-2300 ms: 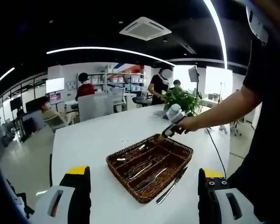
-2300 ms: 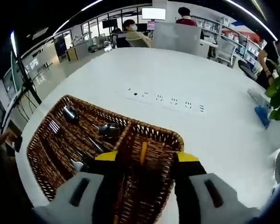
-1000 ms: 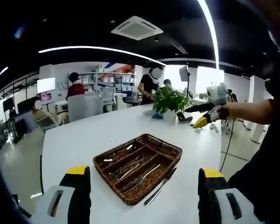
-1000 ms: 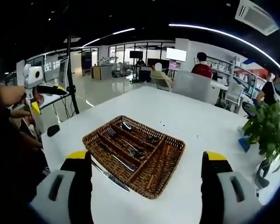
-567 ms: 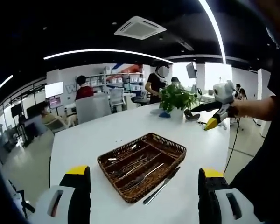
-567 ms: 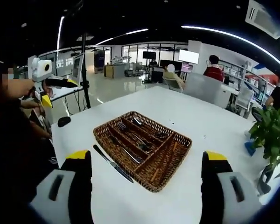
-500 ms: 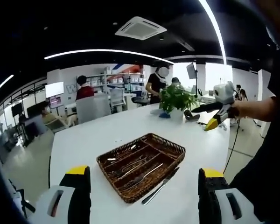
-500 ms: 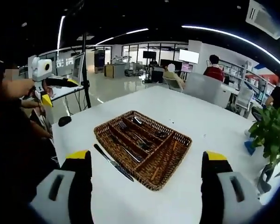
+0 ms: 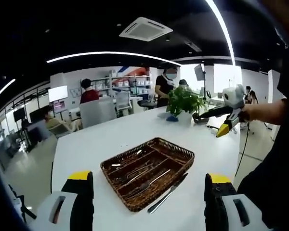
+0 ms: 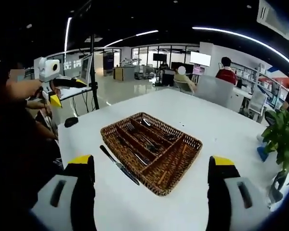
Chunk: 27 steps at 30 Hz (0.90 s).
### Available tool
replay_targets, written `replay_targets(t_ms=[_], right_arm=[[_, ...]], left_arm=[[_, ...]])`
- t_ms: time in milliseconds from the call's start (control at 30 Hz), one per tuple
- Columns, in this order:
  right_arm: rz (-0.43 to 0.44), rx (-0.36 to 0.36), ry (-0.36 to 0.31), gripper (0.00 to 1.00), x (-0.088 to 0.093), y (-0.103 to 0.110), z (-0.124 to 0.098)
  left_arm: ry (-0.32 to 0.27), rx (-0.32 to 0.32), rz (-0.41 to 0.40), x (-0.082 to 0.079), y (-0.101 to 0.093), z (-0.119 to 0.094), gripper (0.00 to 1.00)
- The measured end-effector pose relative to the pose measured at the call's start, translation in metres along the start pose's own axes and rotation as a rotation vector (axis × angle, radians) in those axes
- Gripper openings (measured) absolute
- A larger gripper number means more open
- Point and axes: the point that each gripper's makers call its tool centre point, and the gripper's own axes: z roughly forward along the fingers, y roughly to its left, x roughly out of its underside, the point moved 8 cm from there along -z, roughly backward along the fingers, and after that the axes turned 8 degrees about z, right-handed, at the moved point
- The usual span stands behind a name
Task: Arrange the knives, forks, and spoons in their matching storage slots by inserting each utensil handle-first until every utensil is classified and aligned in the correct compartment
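On the white tabletop [image 10: 216, 122] sits my basket [image 10: 151, 150]; one knife [image 10: 119, 165] lies just beside it. Both my grippers' jaws are spread, empty. I'd pinch the knife mid-blade, then slide it in handle-first.

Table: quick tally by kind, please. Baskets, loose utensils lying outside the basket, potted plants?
Wicker basket: 1
Knife lying on the table beside the basket: 1
Potted plant: 1
Total: 3

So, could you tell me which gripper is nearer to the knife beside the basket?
Left gripper, probably: the knife lies on its side of the basket; right gripper hangs farther off.
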Motion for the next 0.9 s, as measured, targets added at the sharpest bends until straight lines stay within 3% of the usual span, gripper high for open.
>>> replay_targets(t_ms=[267, 467, 533, 667, 767, 900], right_arm=[[-0.03, -0.023, 0.001, 0.99, -0.006, 0.0, 0.007], [-0.061, -0.052, 0.032, 0.99, 0.0, 0.005, 0.016], [-0.039, -0.121, 0.063, 0.94, 0.008, 0.013, 0.02], [-0.057, -0.121, 0.124, 0.95, 0.028, 0.016, 0.032], [-0.048, -0.14, 0.133, 0.94, 0.034, 0.021, 0.036], [-0.045, -0.18, 0.163, 0.86, 0.046, 0.026, 0.041]], left_arm=[[0.023, 0.008, 0.005, 0.007, 0.003, 0.005, 1.0], [0.028, 0.012, -0.001, 0.009, 0.003, 0.006, 1.0], [0.033, 0.016, -0.001, 0.01, 0.002, 0.006, 1.0], [0.036, 0.026, -0.003, 0.013, -0.001, 0.004, 1.0], [0.044, 0.029, -0.007, 0.018, -0.001, 0.002, 1.0], [0.061, 0.033, -0.012, 0.025, -0.002, 0.0, 1.0]])
